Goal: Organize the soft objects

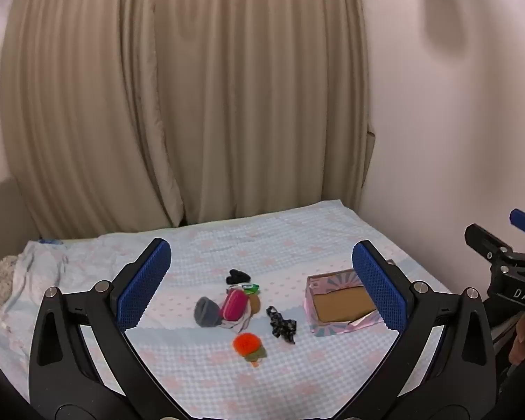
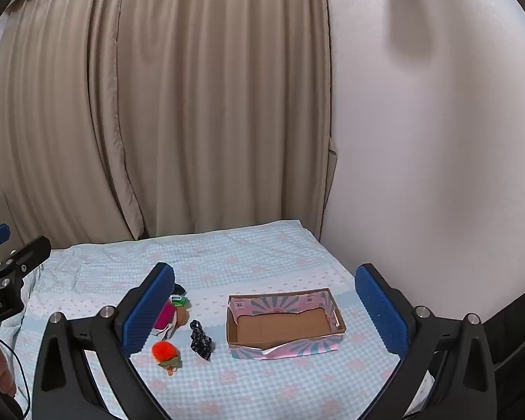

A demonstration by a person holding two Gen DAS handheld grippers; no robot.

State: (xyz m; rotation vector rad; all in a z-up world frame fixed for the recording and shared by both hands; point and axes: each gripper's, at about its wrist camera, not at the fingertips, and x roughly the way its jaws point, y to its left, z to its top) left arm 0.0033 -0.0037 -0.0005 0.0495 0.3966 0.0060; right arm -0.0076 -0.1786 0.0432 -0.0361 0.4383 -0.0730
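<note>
Soft items lie on the bed: a grey pouch (image 1: 206, 311), a pink pouch (image 1: 232, 303), a black sock (image 1: 237, 276), a dark patterned cloth (image 1: 281, 325) and an orange pom-pom toy (image 1: 247, 345). An open pink cardboard box (image 1: 343, 302) with nothing in it sits to their right. My left gripper (image 1: 262, 290) is open and empty, held above the pile. My right gripper (image 2: 266, 309) is open and empty, held above the box (image 2: 283, 323), with the orange toy (image 2: 164, 351) and patterned cloth (image 2: 200, 340) to its left. Its left finger hides part of the pile.
The bed has a light blue checked sheet (image 2: 262, 381). Beige curtains (image 1: 178, 98) hang behind it and a white wall (image 2: 437, 140) stands at the right. A crumpled blanket (image 1: 3, 283) lies at the far left.
</note>
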